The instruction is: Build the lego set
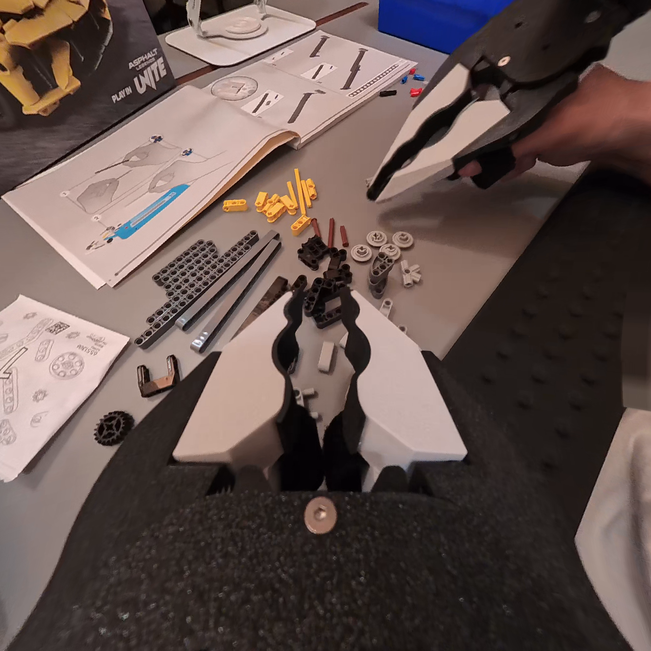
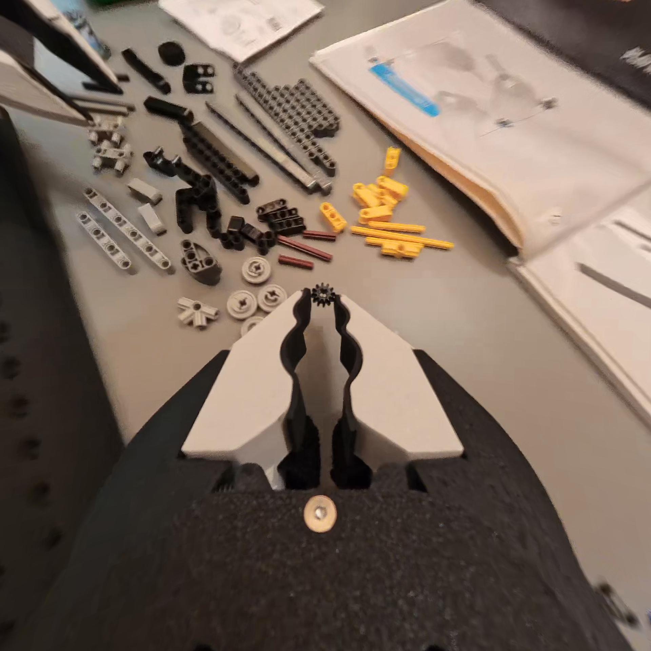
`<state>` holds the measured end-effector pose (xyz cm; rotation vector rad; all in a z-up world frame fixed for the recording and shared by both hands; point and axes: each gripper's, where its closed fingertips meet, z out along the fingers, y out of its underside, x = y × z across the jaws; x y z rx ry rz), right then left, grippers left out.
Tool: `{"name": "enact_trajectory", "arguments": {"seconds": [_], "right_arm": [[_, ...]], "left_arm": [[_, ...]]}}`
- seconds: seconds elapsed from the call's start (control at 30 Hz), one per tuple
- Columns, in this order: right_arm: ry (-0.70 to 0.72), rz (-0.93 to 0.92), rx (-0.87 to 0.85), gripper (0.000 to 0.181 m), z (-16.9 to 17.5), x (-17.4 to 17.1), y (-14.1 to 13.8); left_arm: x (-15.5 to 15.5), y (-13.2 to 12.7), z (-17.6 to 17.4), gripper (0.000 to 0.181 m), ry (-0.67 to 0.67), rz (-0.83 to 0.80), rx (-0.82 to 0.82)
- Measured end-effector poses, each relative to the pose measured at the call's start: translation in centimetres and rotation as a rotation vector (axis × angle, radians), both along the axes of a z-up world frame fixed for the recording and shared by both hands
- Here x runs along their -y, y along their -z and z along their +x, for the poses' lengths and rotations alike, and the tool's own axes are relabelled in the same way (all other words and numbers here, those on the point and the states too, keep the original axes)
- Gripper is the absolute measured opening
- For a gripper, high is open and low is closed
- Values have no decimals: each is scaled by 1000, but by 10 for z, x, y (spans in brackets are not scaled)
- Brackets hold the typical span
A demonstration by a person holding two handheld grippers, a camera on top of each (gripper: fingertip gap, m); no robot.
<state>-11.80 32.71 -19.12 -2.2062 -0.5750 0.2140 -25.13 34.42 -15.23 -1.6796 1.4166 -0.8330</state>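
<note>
Right gripper (image 2: 320,297) is pinched on a small black gear (image 2: 321,295), held right at the fingertips and lifted clear of the grey table (image 2: 440,334). From the left wrist view that gripper (image 1: 373,192) hangs tip-down over bare table to the right of the parts, a hand (image 1: 563,141) on its grip; the gear itself is too small to make out there. My left gripper (image 1: 322,296) has its jaws apart with nothing between them, poised above the cluster of black connectors (image 1: 326,292). Parts are sorted loosely by colour: yellow pieces (image 2: 384,211) in a heap near the open instruction booklet (image 2: 493,134), three dark red axles (image 2: 304,246) just beside them, grey round discs (image 2: 259,292) closest to the right gripper's tips, dark grey perforated beams (image 1: 192,278) lying side by side with two smooth grey bars (image 1: 239,289) against them. A larger black gear (image 1: 113,428) sits alone near a loose printed sheet (image 1: 45,380). The set's box (image 1: 70,70) stands at the far left corner. Small blue and red pins (image 1: 414,82) lie past the booklet's far edge.
</note>
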Motion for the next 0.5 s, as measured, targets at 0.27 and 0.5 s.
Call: {"name": "enact_trajectory", "arguments": {"seconds": [0.27, 0.5], "right_arm": [[-32, -97, 53, 13, -12, -13, 22], [148, -14, 47, 24, 52, 9, -3]], "left_arm": [[5, 6, -3, 20, 15, 36, -32], [6, 1, 1, 20, 27, 28, -10]]}}
